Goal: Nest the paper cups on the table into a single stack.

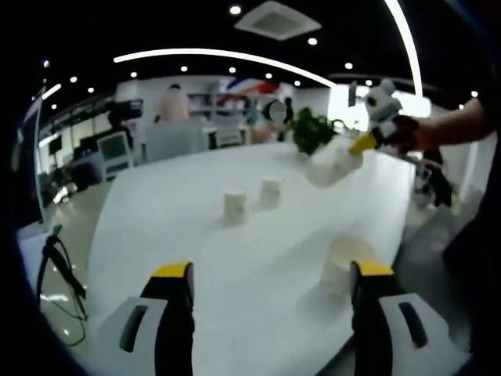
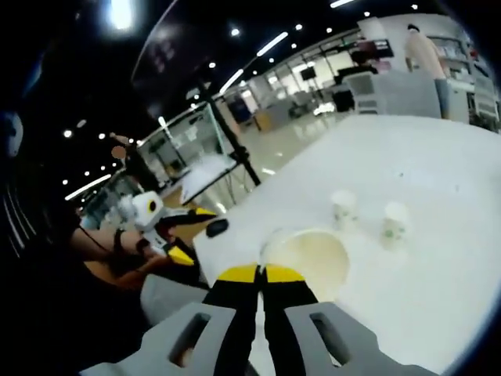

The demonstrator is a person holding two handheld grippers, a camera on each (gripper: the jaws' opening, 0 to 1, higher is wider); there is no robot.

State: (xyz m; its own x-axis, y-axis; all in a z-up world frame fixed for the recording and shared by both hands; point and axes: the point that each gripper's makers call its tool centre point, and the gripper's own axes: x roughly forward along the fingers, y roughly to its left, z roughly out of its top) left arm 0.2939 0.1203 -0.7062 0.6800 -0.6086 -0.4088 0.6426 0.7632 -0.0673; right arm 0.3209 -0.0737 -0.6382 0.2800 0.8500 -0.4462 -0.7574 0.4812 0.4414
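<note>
Lighting: ceiling spotlights and curved strip lights overhead; hall bright, ceiling dark. Counter: white, near overexposed, faint soft shadows beside cups. Glare: blown-out lamp at top of right gripper view. Focus: both views soft, background blurred. Distortion: strong fisheye bending at edges.

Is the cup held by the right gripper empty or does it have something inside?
Empty. In the right gripper view the held cup shows its open mouth, with only a bare pale inner wall, clamped at the rim by the right gripper.
</note>
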